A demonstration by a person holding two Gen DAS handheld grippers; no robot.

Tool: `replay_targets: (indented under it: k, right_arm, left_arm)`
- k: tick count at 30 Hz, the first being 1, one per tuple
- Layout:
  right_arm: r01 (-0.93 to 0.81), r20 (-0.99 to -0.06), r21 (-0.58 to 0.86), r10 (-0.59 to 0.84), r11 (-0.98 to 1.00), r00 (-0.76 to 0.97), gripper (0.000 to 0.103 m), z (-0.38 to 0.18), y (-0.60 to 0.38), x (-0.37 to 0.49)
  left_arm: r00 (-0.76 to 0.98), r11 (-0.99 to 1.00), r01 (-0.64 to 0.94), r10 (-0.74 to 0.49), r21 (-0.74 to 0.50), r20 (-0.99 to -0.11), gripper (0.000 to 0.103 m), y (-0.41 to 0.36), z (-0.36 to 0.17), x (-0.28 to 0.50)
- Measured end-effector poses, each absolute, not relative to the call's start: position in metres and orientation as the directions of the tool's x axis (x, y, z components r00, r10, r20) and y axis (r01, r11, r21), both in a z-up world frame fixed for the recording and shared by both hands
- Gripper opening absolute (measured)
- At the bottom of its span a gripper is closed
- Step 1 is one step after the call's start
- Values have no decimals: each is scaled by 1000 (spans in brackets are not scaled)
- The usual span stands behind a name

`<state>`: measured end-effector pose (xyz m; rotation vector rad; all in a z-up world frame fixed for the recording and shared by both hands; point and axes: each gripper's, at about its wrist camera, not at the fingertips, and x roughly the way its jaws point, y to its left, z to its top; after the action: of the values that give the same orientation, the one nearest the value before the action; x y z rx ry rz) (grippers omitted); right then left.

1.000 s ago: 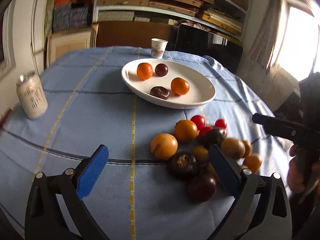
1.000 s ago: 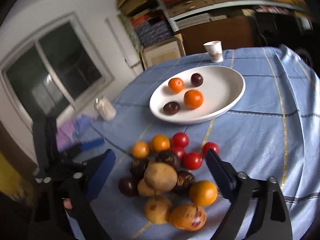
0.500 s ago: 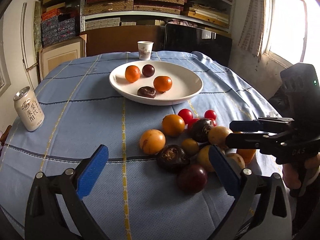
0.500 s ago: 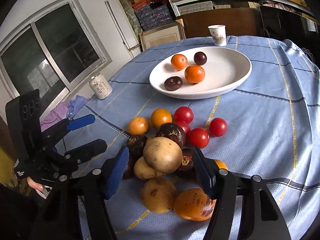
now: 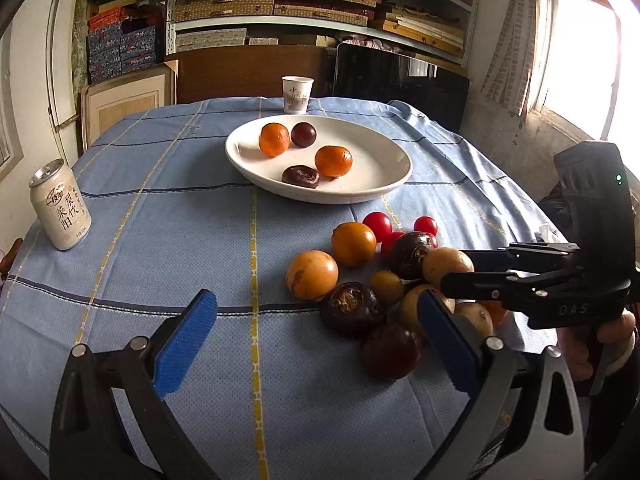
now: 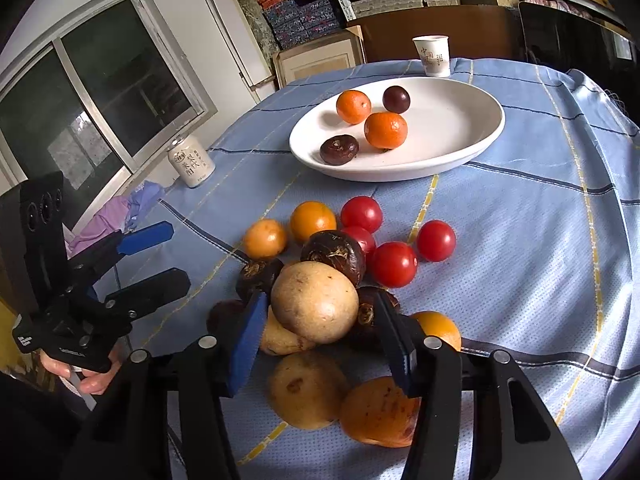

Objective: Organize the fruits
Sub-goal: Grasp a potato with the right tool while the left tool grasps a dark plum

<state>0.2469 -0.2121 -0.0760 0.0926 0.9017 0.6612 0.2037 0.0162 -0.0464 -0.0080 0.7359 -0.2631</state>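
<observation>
A heap of loose fruit lies on the blue checked cloth: red tomatoes [image 6: 392,264], oranges [image 5: 354,243], dark wrinkled fruits [image 5: 352,308] and tan ones. On top sits a round tan fruit [image 6: 316,302]. My right gripper [image 6: 319,305] straddles it with its jaws closing; a narrow gap shows at the right pad [image 6: 394,340]. From the left wrist view this gripper [image 5: 452,268] reaches in from the right. The white plate [image 5: 380,190] beyond holds two oranges and two dark fruits. My left gripper [image 5: 316,344] hovers open over bare cloth in front of the heap.
A drink can [image 5: 60,204] stands at the table's left edge and a paper cup [image 5: 297,95] behind the plate. Purple cloth [image 6: 120,216] lies off the table's left side. Shelves and a cabinet fill the back wall.
My right gripper has come down onto the heap and its jaws have narrowed around the tan fruit. The left gripper has kept its place and stayed open.
</observation>
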Motion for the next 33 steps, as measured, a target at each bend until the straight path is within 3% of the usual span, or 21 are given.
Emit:
replay_targets:
  k: [6,12,18,24,33]
  right_arm:
    - [-496,-701,332,562,802,439,52,-77,-211,247]
    - [-507,-697,339,574,792,430,43,-78,-209,247]
    - [-477,-642,420,624,772,445,43,-70,-224,251]
    - [-414,-619,448,609,793,496,43,-65,-243,255]
    - [-431,-614,434,610,791,501,43,-63,-242,249]
  left_arm:
    - [703,967,230,-244,-112,-668,98,17,-48,203]
    - [682,962,238,-265,-136,-682,98,18,-51,205]
    - [614,918,349,-377,-189,-694,98,8,-56,202]
    - [515,879,437,-419,-192,-748,57,-13,-69,203]
    - [457,878,418,-425,-233,-781,51,-11,-81,212]
